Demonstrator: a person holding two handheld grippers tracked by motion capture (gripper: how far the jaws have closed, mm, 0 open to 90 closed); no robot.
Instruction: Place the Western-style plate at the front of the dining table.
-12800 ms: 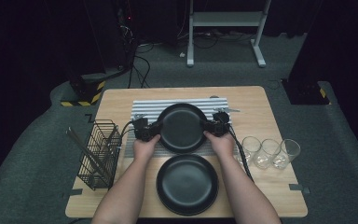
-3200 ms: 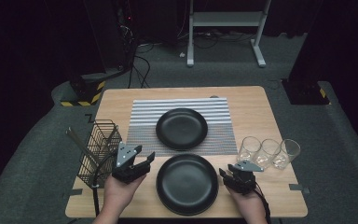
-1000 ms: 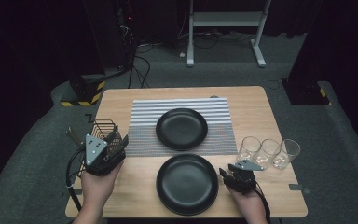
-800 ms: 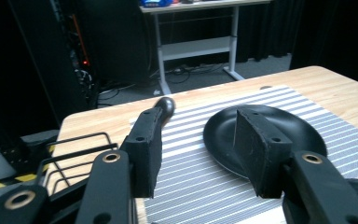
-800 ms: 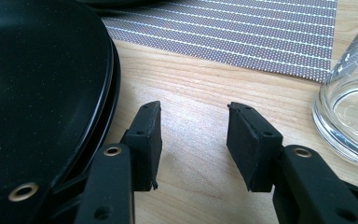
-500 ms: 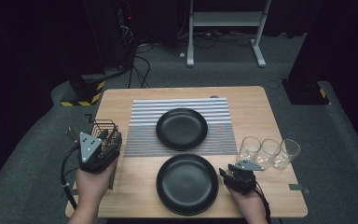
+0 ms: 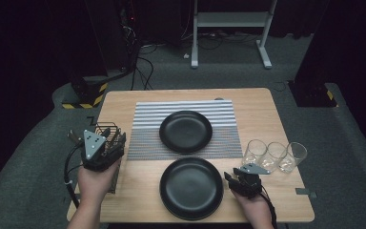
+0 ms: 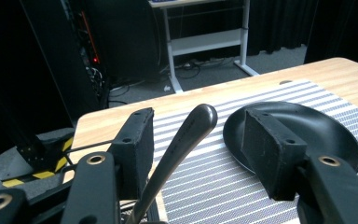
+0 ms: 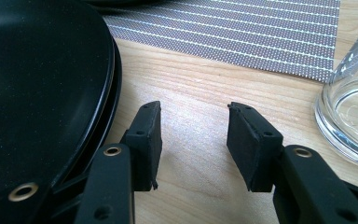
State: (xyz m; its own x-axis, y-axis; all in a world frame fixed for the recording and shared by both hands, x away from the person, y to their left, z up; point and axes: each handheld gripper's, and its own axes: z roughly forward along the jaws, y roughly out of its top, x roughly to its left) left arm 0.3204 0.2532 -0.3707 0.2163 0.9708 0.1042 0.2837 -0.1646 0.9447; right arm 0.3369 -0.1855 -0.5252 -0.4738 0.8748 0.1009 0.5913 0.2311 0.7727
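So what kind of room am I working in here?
Probably a lab or studio staged for table setting: black curtains behind, a grey metal equipment stand and cables on the carpet, and a wooden table with a striped placemat and black round plates.

Each hand carries a black gripper. The left gripper (image 7: 101,149) bears a grey three-cornered plate on top, with small dark screw holes near its corners, and a black cable loops down from it past the wrist. The right gripper (image 7: 244,180) has a grey plate too, and its cable trails along the forearm. The fingers (image 9: 253,145) are blocky matte-black pads on black arms with brass-ringed rivets. Both forearms are bare, without sleeves.
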